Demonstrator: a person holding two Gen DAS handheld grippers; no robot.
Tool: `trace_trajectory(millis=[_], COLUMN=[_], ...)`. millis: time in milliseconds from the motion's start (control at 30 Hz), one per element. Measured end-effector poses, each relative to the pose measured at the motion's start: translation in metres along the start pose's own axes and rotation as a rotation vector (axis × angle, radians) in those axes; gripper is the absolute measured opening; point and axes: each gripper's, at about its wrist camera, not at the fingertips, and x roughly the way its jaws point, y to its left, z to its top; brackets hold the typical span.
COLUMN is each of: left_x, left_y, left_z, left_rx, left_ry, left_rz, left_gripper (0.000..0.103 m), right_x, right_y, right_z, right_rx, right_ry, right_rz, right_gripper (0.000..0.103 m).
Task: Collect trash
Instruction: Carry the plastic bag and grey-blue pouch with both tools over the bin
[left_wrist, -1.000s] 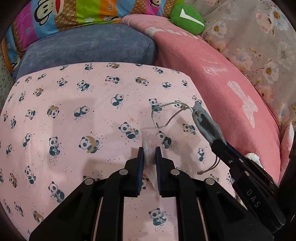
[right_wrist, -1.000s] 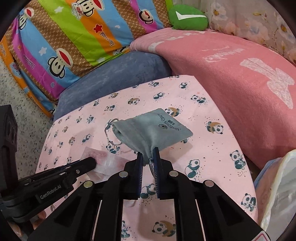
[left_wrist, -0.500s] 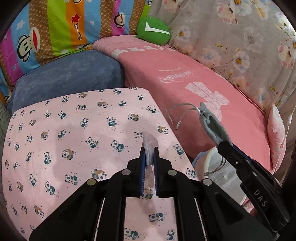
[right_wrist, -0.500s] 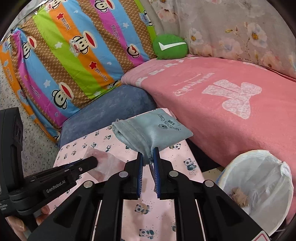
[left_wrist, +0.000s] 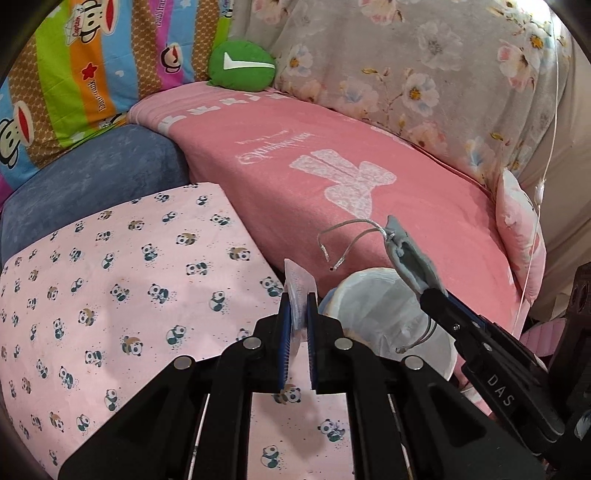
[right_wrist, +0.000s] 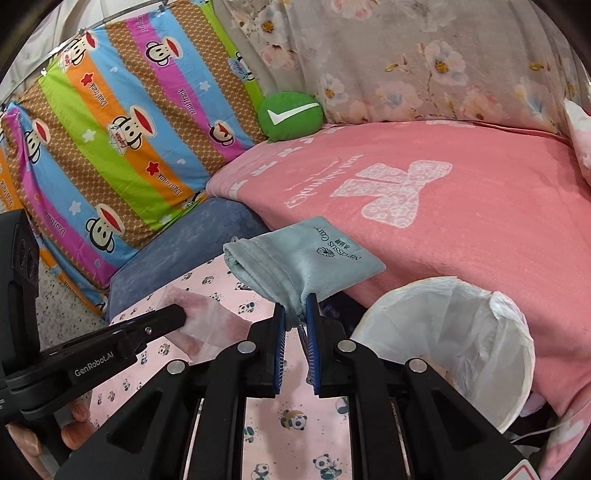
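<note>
My left gripper (left_wrist: 297, 299) is shut on a clear plastic wrapper (left_wrist: 298, 286), held in the air at the right edge of the panda-print sheet (left_wrist: 110, 280). My right gripper (right_wrist: 293, 306) is shut on a grey-blue drawstring pouch (right_wrist: 314, 254), lifted clear of the sheet. In the left wrist view the pouch (left_wrist: 413, 262) hangs over a white-lined trash bin (left_wrist: 384, 310), its silver cords (left_wrist: 347, 240) dangling. In the right wrist view the bin (right_wrist: 454, 339) stands to the lower right, with the left gripper (right_wrist: 177, 314) and its wrapper (right_wrist: 210, 328) at left.
A pink blanket (left_wrist: 332, 166) covers the bed beyond the bin. A blue cushion (left_wrist: 92, 173), a striped monkey-print pillow (right_wrist: 110, 129), a green round cushion (left_wrist: 242, 66) and floral fabric (left_wrist: 424, 74) line the back. A person's fingers (right_wrist: 74, 424) show under the left gripper.
Both grippers have lifted off the panda sheet and swung right with the wrapper and the pouch. The trash bin has come into view below them.
</note>
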Motion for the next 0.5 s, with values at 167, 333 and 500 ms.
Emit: trace_trajectory(millis=[167, 333, 500], left_x=[0.009, 0.019, 0.027], left_y=[-0.034, -0.067, -0.091], left_z=[-0.003, -0.008, -0.014], left_rx=[0.052, 0.101, 0.137], left_ry=[0.017, 0.037, 0.058], left_rz=[-0.036, -0.065, -0.083], left_gripper=[0.008, 0.008, 0.008], right_x=[-0.011, -0.023, -0.03], right_y=[-0.031, -0.061, -0.088], right_z=[-0.004, -0.01, -0.017], right_rx=[0.046, 0.078, 0.113], right_ry=[-0.006, -0.011, -0.008], right_rz=[-0.029, -0.059, -0.083], right_gripper=[0.012, 0.012, 0.012])
